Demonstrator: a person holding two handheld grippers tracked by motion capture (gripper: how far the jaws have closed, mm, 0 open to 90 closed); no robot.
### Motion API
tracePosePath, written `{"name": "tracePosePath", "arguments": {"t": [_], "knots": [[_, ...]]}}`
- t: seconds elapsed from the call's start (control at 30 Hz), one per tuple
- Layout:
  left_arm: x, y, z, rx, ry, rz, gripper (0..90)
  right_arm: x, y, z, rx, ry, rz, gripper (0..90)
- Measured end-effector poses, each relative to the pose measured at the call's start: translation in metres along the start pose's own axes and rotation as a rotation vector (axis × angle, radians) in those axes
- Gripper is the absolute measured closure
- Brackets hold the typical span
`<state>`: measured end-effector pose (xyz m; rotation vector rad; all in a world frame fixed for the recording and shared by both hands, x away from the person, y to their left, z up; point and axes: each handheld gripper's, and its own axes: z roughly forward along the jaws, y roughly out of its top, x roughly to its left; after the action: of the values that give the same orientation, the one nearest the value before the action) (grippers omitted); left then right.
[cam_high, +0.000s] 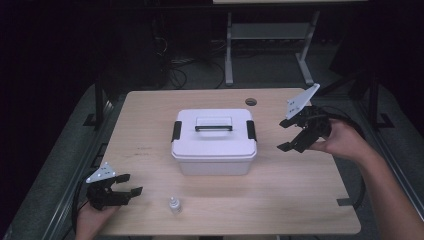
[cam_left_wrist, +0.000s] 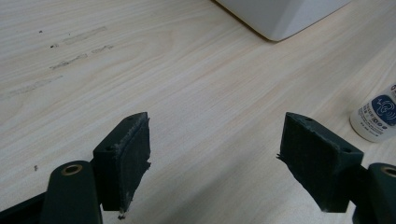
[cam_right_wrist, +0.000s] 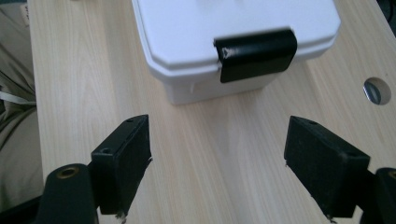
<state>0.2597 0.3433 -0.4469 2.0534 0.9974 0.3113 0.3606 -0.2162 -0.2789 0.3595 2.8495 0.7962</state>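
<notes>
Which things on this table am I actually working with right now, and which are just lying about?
In play:
- white box, lid on, both black latches down
- right latch, which the open right gripper faces
- small bottle, near the open left gripper

Lying about:
- cable hole in the table
- desk frame on the floor behind

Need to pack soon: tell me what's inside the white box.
Its contents are hidden: the white box has its lid on, both black latches down. Only the handle sits on top.
</notes>
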Motion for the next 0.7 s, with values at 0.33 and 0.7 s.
{"name": "tracePosePath", "arguments": {"t": [0.33,0.7], "knots": [[0.0,0.0,-0.001,-0.002,-0.001,-0.002,24.1,-0.005,0.026,0.008,-0.006,0.02,-0.037,22.3],[0.001,0.0,-0.001,-0.002,-0.001,-0.002,24.0,-0.007,0.058,0.021,-0.002,0.047,-0.082,22.3]]}}
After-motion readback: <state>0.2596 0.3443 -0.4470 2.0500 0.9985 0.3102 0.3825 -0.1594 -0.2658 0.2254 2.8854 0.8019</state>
